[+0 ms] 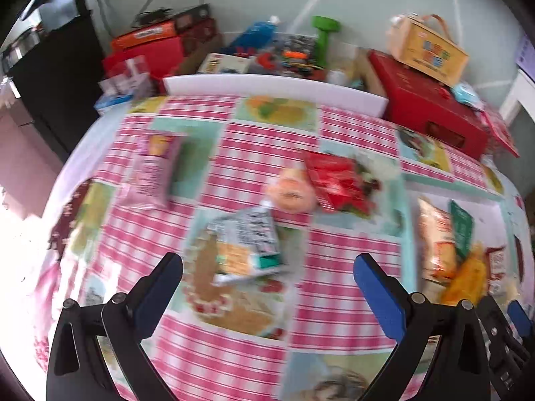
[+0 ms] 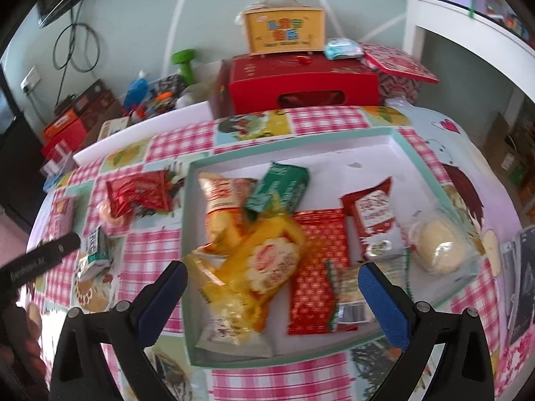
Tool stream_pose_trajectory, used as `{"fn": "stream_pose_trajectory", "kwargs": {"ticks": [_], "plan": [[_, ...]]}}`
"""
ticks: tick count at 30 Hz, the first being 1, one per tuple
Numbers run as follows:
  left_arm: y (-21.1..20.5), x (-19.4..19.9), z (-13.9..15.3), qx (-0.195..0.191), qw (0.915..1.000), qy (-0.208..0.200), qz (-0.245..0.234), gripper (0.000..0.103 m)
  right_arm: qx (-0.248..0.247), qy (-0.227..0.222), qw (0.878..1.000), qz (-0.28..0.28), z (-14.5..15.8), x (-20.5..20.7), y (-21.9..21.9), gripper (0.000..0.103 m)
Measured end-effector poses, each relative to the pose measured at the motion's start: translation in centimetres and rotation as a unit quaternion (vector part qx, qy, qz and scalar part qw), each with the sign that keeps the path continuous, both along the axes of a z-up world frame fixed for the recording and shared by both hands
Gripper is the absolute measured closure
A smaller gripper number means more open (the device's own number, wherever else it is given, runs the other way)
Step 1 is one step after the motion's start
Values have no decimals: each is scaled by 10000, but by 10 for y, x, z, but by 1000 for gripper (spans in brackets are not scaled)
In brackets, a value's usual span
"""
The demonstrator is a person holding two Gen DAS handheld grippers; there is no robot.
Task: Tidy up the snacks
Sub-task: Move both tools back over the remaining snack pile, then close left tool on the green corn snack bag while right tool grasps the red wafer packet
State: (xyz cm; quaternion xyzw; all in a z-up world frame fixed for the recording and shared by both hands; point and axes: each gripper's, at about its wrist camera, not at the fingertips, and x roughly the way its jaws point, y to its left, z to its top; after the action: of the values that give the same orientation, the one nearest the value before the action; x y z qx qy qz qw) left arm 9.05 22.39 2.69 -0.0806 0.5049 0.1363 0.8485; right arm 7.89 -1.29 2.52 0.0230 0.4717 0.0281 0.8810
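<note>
The snacks are small crinkly packets, bright and mostly glossy, split between a shallow white box with a mint-green rim (image 2: 431,163) and the pink-checked tabletop (image 1: 334,300).

In the box, the right wrist view shows about 7 items: 1 pale orange-and-white bag (image 2: 222,207), 1 green packet (image 2: 281,188) leaning on it, 1 large yellow bag (image 2: 254,267) overlapping both, 1 flat red patterned packet (image 2: 317,267), 1 red-and-white packet (image 2: 374,217), 1 clear-wrapped pale round bun (image 2: 438,250) at the right wall, and 1 blurred packet near the right tool's finger.

On the cloth, the left wrist view shows 4 loose items: 1 pink bag (image 1: 150,170) far left, 1 silver-and-green packet (image 1: 249,244) in the middle, 1 round peach-coloured snack (image 1: 292,193) and 1 red packet (image 1: 341,183) touching it.

The left tool (image 1: 267,287) is spread wide and empty above the cloth. The right tool (image 2: 272,297) is likewise released, above the box.
</note>
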Motion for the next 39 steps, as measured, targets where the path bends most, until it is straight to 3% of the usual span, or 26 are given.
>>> {"fn": "stream_pose_trajectory", "kwargs": {"ticks": [8, 20, 24, 29, 39], "plan": [[53, -11, 0, -278, 9980, -35, 574, 1, -57, 13, 9997, 224, -4, 0, 22, 0], [94, -17, -6, -674, 9920, -49, 1063, 1, 93, -118, 9972, 726, -5, 7, 70, 0], [96, -13, -14, -860, 9907, 5, 1051, 1, 191, -161, 9964, 813, -5, 13, 83, 0], [89, -3, -30, -1104, 9892, 140, 950, 1, -71, -217, 9951, 964, -10, 21, 100, 0], [62, 23, -56, -1414, 9883, 270, 500, 2, 57, -139, 9964, 832, -13, 31, 92, 2]]}}
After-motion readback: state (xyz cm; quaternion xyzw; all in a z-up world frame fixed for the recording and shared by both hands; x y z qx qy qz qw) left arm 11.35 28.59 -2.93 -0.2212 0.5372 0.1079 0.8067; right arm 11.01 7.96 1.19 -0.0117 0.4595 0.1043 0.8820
